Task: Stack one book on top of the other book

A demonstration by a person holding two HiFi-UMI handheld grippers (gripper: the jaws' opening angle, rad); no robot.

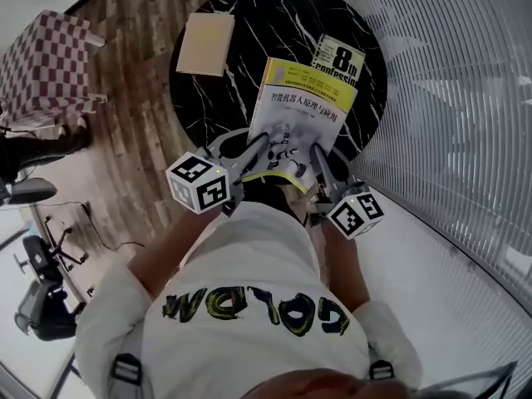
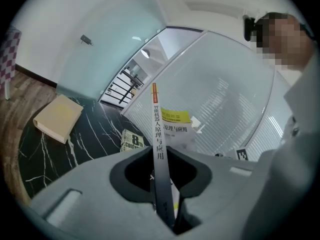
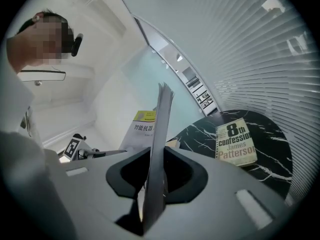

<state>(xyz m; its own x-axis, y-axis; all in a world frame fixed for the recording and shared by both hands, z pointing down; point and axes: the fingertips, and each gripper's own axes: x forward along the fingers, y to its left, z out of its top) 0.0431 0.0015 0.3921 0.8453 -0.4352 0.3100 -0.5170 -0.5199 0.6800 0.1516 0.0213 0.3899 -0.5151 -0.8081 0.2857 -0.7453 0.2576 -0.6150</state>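
Closest to the head camera was the person's white shirt (image 1: 249,306) with yellow and black lettering, and both forearms reached forward from it.

Far left, a red-and-white checked seat (image 1: 46,69) stood on the wood floor (image 1: 137,131). To its right lay the round black marble table (image 1: 274,15), with a tan book (image 1: 206,42) flat near its left edge.

Next came the left gripper (image 1: 253,150), its marker cube (image 1: 198,181) facing up. In the left gripper view this gripper (image 2: 162,184) was clenched on the spine side of a white and yellow book (image 2: 157,129), which stood edge-on between the jaws.

That book (image 1: 303,106) hung over the near part of the table, carried level between the two tongs and lifted off the marble. Its far edge overlapped a corner of the "8th Confession" paperback (image 1: 339,61), which lay flat on the table.

On the right, the right gripper (image 1: 320,163) was clamped on the book's page edge, as the right gripper view (image 3: 152,179) showed. Slatted blinds (image 1: 449,98) filled the far right.
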